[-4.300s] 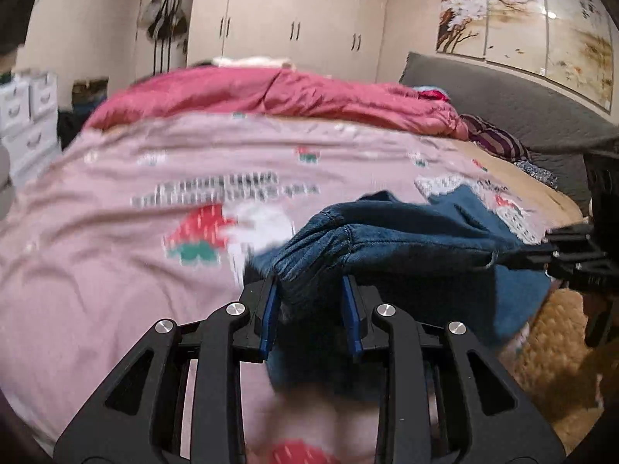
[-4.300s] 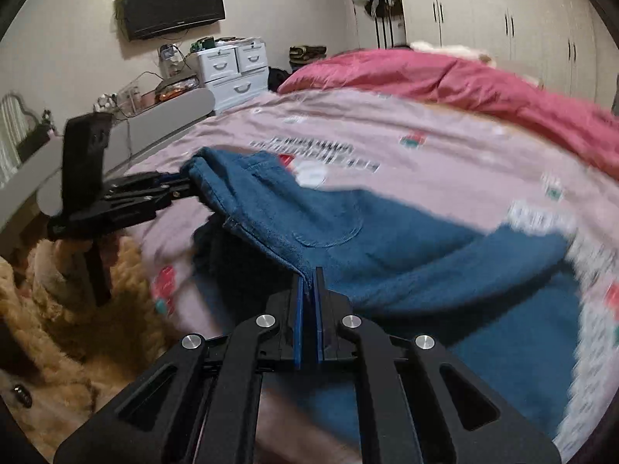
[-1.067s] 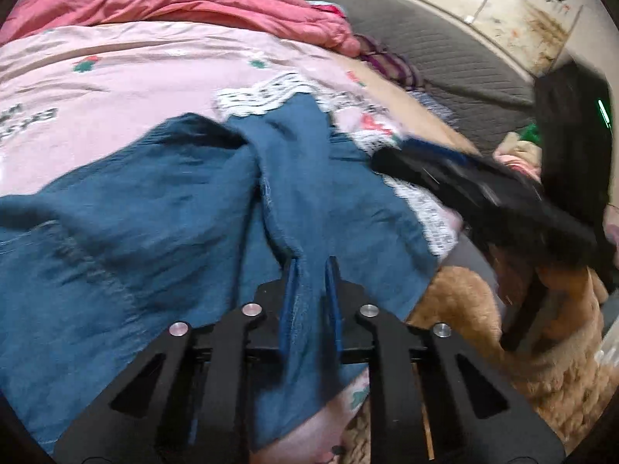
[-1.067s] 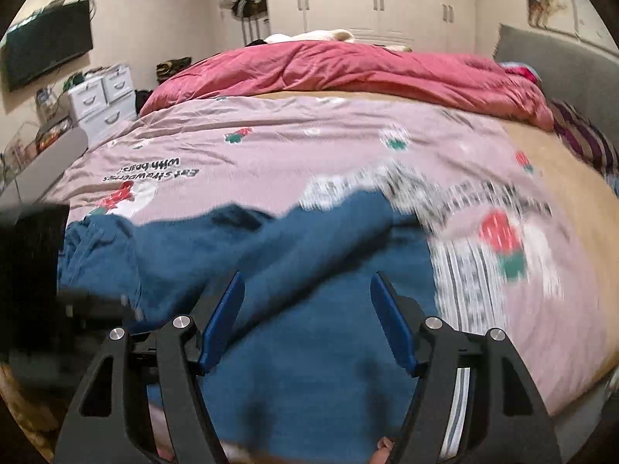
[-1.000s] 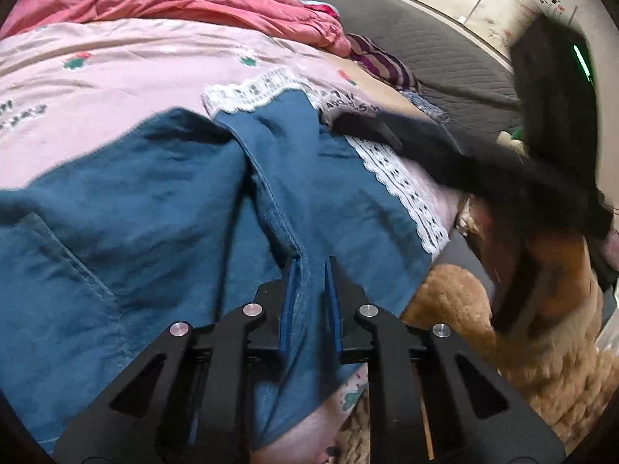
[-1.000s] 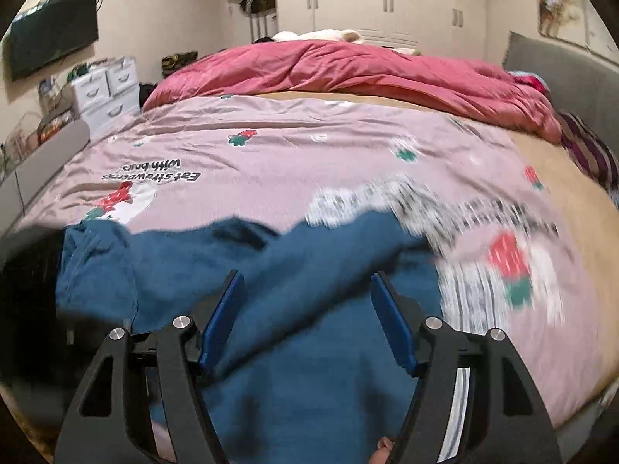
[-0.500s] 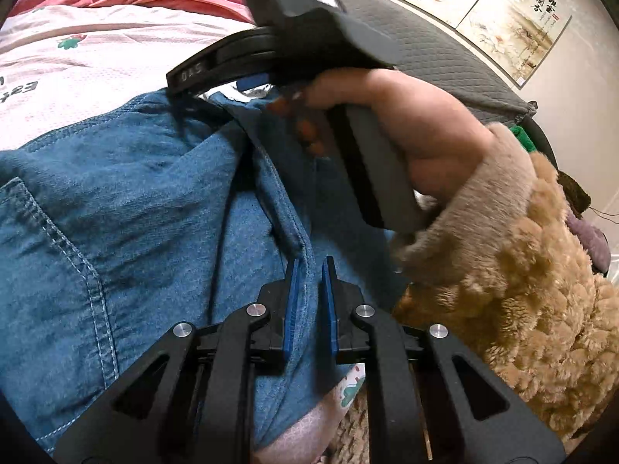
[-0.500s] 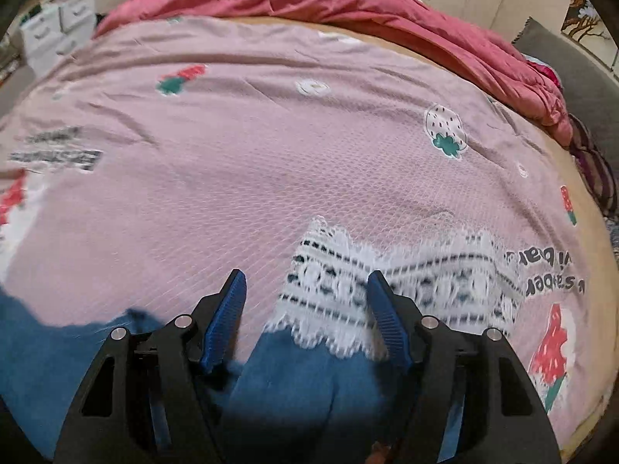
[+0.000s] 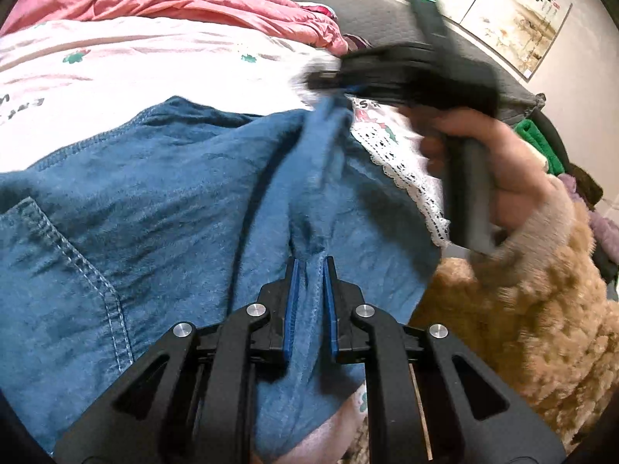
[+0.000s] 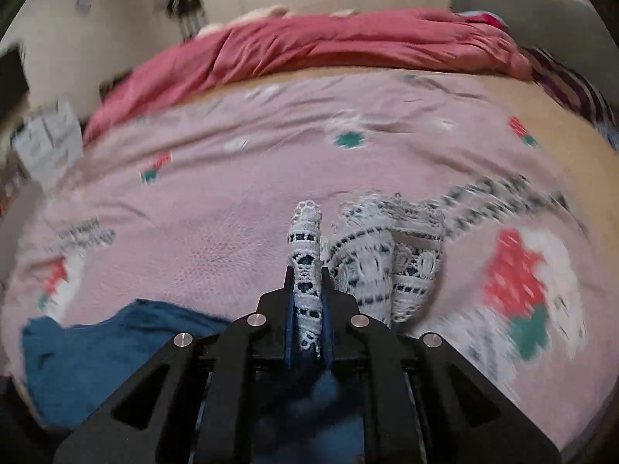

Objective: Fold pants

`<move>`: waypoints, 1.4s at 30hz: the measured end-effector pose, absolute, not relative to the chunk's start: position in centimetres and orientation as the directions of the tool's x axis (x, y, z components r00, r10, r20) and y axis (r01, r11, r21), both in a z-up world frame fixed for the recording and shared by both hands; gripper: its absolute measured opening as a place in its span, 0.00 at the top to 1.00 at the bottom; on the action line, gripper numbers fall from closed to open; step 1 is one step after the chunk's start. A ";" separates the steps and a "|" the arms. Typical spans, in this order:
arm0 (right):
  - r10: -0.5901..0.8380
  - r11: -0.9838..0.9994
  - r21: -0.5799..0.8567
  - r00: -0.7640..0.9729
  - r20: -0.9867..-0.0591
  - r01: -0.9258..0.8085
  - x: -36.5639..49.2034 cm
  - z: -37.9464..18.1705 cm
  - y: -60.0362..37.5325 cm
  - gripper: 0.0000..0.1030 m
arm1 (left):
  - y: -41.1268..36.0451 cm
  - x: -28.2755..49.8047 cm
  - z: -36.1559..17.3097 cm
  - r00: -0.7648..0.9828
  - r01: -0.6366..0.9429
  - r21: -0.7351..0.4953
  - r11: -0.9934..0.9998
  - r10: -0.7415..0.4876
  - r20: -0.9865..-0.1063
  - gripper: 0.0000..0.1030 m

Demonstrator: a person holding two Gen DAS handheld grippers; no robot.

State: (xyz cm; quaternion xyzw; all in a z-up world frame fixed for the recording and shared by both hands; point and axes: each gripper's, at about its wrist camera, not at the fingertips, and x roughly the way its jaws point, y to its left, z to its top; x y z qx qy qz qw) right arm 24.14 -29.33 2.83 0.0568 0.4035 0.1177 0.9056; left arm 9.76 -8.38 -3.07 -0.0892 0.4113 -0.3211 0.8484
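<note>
Blue denim pants (image 9: 162,201) with a white lace hem (image 9: 406,178) lie spread on a pink bedspread (image 9: 116,62). My left gripper (image 9: 309,266) is shut on a denim fold at the near edge of the pants. My right gripper (image 9: 329,77), seen blurred in the left wrist view, pinches the far leg end and holds it lifted. In the right wrist view the right gripper (image 10: 307,274) is shut on the lace hem (image 10: 307,255), with more lace (image 10: 387,255) bunched beside it and denim (image 10: 96,344) low at the left.
A red quilt (image 10: 329,50) lies across the far side of the bed. A grey headboard (image 9: 379,19) stands at the right. A fluffy tan sleeve (image 9: 541,290) and hand are close at the right. White drawers (image 10: 46,143) stand left of the bed.
My right gripper has closed on the lace hem and lifted the leg end off the bedspread. My left gripper stays shut on the same denim fold.
</note>
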 end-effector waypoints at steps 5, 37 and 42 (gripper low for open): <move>0.265 0.949 0.306 0.704 -0.659 -0.070 19.4 4.2 -35.0 0.90 | -9.0 8.6 -1.7 0.519 0.507 -0.318 0.801 -0.578 -0.629 1.00; 0.331 0.876 0.477 0.631 -0.702 0.071 6.7 -1.8 -43.4 0.87 | -8.3 4.4 -1.3 0.462 0.639 -0.224 0.736 -0.601 -0.652 1.00; 0.268 0.913 0.399 0.615 -0.742 0.082 6.7 -2.4 -43.0 0.86 | -8.7 4.1 -2.4 0.437 0.646 -0.231 0.728 -0.600 -0.670 1.00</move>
